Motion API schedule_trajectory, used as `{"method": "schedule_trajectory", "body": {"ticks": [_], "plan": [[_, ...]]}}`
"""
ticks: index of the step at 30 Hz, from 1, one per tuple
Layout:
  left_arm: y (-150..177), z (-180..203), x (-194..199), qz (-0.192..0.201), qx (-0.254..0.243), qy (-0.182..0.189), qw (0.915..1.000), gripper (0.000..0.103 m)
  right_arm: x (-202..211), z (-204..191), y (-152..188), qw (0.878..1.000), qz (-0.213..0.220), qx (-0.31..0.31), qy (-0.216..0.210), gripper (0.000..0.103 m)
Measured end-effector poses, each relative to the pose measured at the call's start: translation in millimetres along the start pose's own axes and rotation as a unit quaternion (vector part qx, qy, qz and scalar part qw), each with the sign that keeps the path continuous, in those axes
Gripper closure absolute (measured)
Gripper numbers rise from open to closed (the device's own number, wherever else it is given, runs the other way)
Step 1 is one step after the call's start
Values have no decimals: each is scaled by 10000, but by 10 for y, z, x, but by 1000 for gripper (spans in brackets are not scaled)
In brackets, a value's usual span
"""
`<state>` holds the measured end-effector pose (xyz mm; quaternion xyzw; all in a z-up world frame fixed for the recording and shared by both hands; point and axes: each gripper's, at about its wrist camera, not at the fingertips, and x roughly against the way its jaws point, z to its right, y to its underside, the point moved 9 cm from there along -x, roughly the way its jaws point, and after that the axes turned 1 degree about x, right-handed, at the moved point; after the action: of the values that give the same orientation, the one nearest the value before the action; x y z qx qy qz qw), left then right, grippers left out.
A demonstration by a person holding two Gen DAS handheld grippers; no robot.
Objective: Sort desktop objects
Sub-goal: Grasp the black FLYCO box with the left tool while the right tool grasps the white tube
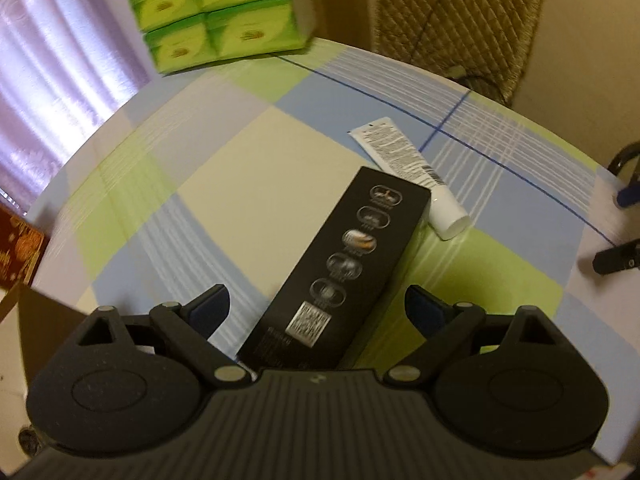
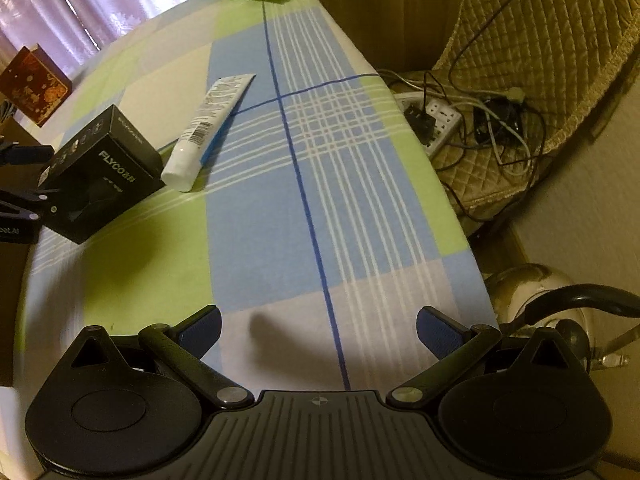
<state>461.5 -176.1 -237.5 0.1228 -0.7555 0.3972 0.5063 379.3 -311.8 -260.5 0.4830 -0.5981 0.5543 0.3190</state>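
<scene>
A long black box [image 1: 340, 264] lies on the checked tablecloth [image 1: 224, 168], its near end between the fingers of my left gripper [image 1: 318, 302]. That gripper is open and neither pad touches the box. Just beyond the box's far end lies a white tube [image 1: 408, 168], cap toward me. The right wrist view shows the same black box [image 2: 100, 172] and white tube [image 2: 208, 124] at the left. My right gripper [image 2: 320, 332] hangs open over bare cloth with nothing between its fingers.
Green tissue packs [image 1: 224, 12] are stacked at the table's far edge. A red patterned box [image 2: 34, 84] stands at the left edge by a purple curtain. Off the right edge are a quilted chair with a power strip [image 2: 440, 120], cables, and a kettle [image 2: 536, 292].
</scene>
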Motion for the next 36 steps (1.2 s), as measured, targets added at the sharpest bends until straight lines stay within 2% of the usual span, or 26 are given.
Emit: {"method": "schedule_trajectory", "body": {"ticks": [3,10,14,19,23,28,31,34,35,36], "plan": [[-33,-5,-43,22,9,-27,10000,11,-10,7,-19,10000,8,-32,9,2],[-34,-1,-16,110,395,110,9991,38,-49,-90,-83,9999,36,100,-50,2],[-3,-13,32,134,529,-25,9985,42,-57,-167,-137,9997,87,216,-122,2],[105,-96,95,-41,1037,-218,9944,47,-90,-261,-192,9991,126,355,-205,2],[264,-202,179,-286,1675,-423,9846,50,-148,-380,-254,9980,181,496,-362,2],[547,-355,328,-507,2533,-660,9638,58,-207,-621,-451,9938,526,756,-624,2],[681,-413,415,-585,2844,-813,9535,62,-283,-768,-633,9908,792,877,-656,2],[744,-445,483,-582,3060,-839,9465,63,-427,-893,-832,9886,940,1050,-524,3],[753,-453,493,-582,3092,-836,9455,63,-478,-930,-887,9879,975,1108,-473,5],[760,-455,496,-580,3115,-837,9448,63,-539,-969,-941,9873,974,1173,-446,15]]}}
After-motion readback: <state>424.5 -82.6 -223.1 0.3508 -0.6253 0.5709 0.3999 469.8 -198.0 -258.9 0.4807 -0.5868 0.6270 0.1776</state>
